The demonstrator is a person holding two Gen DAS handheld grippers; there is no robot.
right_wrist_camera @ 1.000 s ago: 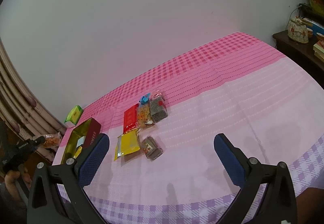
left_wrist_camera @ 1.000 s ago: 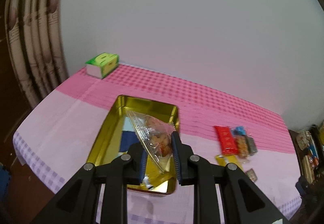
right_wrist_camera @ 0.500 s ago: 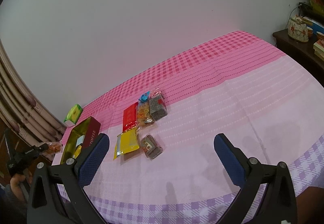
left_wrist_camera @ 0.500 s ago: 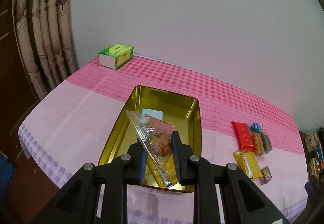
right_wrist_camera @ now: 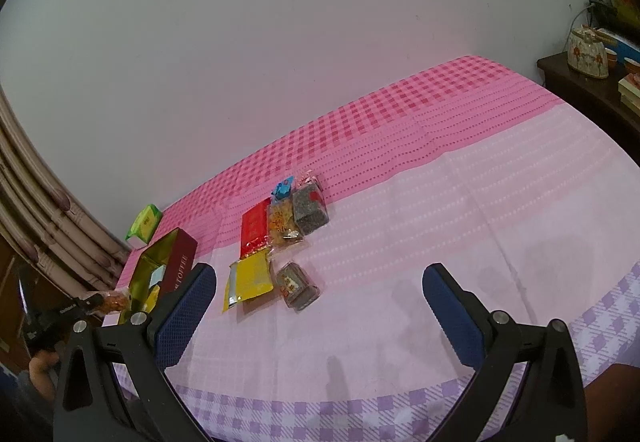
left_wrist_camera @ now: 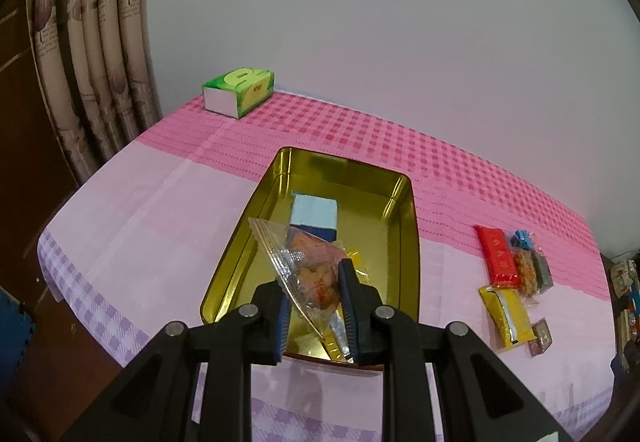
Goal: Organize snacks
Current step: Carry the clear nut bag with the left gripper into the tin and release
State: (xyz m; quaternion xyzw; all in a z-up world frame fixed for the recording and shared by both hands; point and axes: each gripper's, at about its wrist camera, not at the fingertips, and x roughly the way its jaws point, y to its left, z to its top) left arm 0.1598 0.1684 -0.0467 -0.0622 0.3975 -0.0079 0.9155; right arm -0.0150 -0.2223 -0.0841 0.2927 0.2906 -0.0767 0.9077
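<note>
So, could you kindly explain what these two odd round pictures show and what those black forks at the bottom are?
No robot here: a person holds a two-fingered claw in each hand, and each claw carries a wide-angle camera looking along its fingers, so the black prongs are the claws themselves.

The left wrist picture shows the left claw shut on a clear snack packet, held over the near end of an open gold tin that already holds a pale blue packet.

The right wrist picture shows the right claw open and empty above the pink tablecloth. Ahead of it lie loose snacks: a red packet, a yellow packet and some clear ones. A green tissue box sits at the far corner.
</note>
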